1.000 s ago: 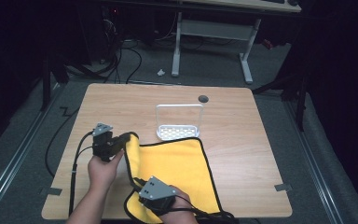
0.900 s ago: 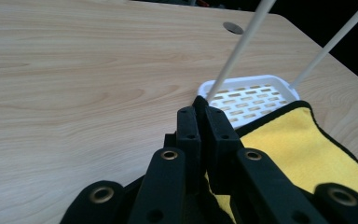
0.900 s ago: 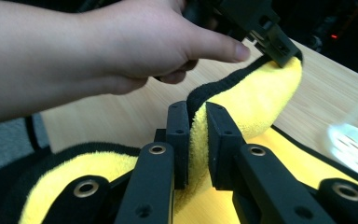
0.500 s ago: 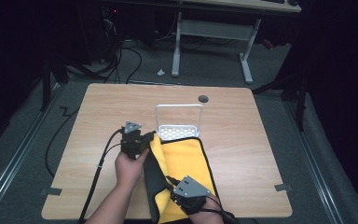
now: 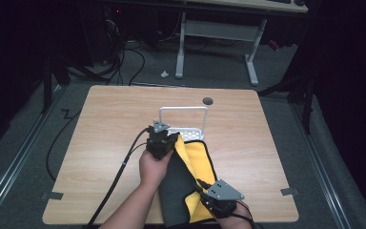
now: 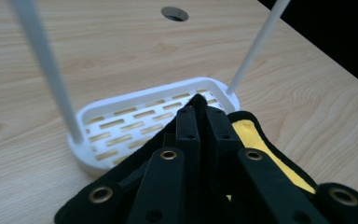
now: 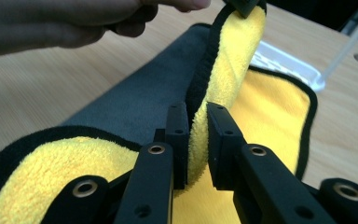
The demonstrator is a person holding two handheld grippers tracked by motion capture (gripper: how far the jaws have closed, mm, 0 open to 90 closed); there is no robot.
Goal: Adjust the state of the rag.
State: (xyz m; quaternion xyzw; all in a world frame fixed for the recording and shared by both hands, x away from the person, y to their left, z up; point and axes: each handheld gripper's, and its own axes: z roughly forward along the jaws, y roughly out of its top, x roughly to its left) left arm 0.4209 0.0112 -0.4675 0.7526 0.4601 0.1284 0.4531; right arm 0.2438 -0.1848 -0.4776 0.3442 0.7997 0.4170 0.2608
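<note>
Grippers, two, on one cloth, one rack

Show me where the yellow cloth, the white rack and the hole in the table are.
Cloth [image 5: 196, 157], high view, on its yellow face.
Rack [image 6: 121, 100], left gripper view, on the rim of its slotted tray.
Hole [image 5: 208, 101], high view, on its dark middle.

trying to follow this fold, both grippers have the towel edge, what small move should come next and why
Probably carry the pinched edge further across to the right and lay it down. Both the left gripper and right gripper are shut on the towel, whose lifted edge shows its grey underside while yellow lies uncovered. The left jaws sit over the white rack, so keep clear of it.
</note>
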